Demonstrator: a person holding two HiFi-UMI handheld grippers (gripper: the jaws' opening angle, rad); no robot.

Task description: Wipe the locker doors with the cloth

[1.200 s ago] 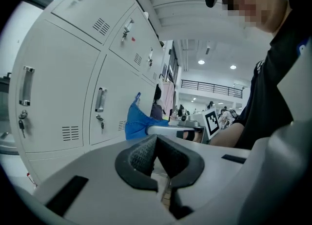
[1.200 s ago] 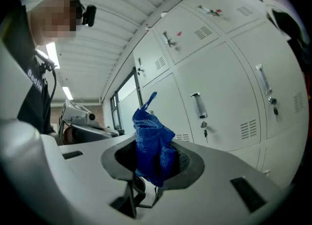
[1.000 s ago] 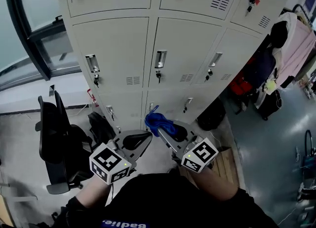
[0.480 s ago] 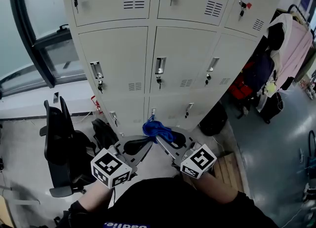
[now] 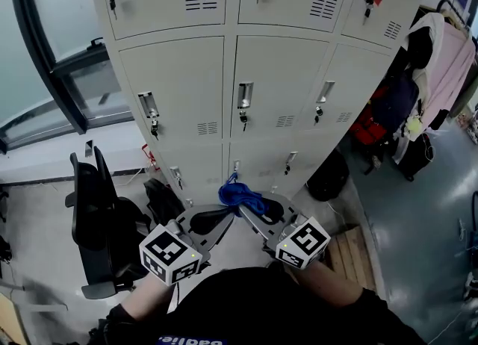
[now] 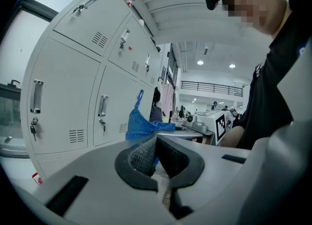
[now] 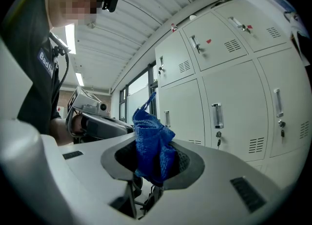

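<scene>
Little has shifted since a second ago: right tongs (image 5: 248,204) stay clamped on the bunched blue cloth (image 5: 237,195), left tongs (image 5: 221,216) seemingly closed on nothing just beside it, and the locker doors (image 5: 280,75) lie straight ahead, not yet touched, nearer the cloth-bearing right side.

Black chair (image 5: 97,216) stood at left below a window (image 5: 45,60), pink coat (image 5: 450,60) hung at right above a red bag (image 5: 370,127), wooden board (image 5: 351,250) lay on the floor.

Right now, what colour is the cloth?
The cloth is blue, clearest in the right gripper view.
</scene>
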